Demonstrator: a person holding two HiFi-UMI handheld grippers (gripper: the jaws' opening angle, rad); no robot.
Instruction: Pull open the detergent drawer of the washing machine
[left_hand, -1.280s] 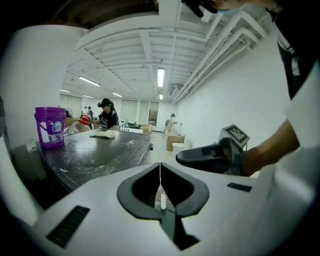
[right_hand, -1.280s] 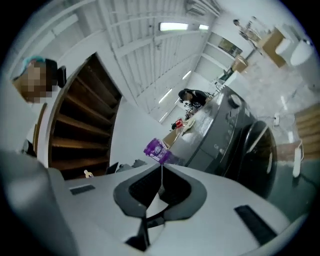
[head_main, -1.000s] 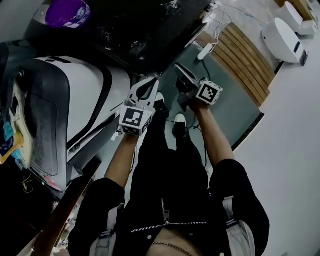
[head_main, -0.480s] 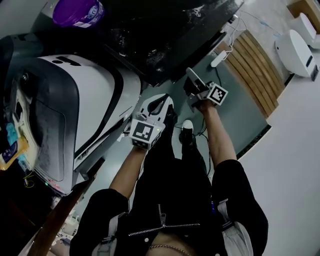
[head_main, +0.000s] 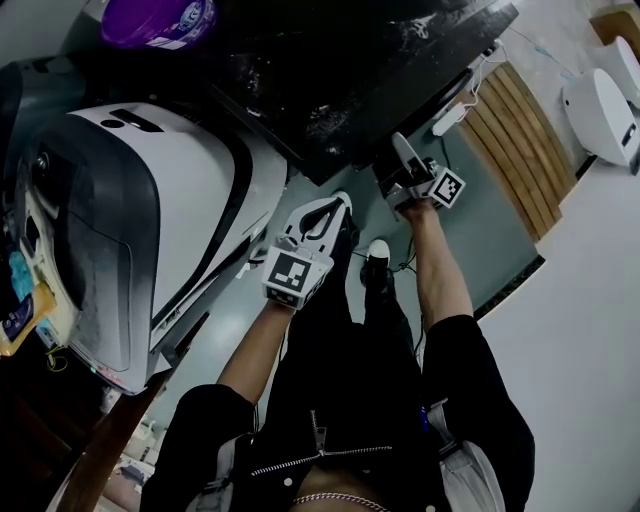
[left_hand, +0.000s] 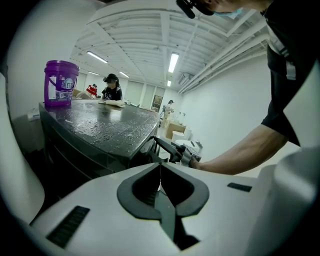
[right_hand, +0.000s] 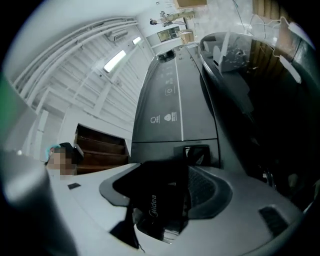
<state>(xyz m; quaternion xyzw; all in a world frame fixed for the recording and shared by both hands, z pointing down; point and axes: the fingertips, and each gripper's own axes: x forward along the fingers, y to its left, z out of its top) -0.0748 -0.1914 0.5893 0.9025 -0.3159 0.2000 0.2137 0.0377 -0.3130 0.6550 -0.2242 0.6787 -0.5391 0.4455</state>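
Jaws on the right tool (right_hand: 175, 177) have just been opening and stand wide, with a black brand-marked piece (right_hand: 155, 210) lying between them, not clamped. I take it for the front of the detergent drawer, at the near edge of the counter (head_main: 300, 70), though I cannot tell whether it has slid out. Beyond it runs a grey icon panel (right_hand: 172, 100). To do this well I would centre that piece, close squarely on it, then draw straight back along the panel's line — no twist. My left tool (left_hand: 160, 167) is closed on nothing, off the counter's near side. Left of the counter stands a white washing machine (head_main: 170, 190); a purple bucket (head_main: 158, 20) sits at the counter's far end. The person's legs (head_main: 340, 340) and a white plug strip (head_main: 450, 118) right of the counter crowd the pull path.
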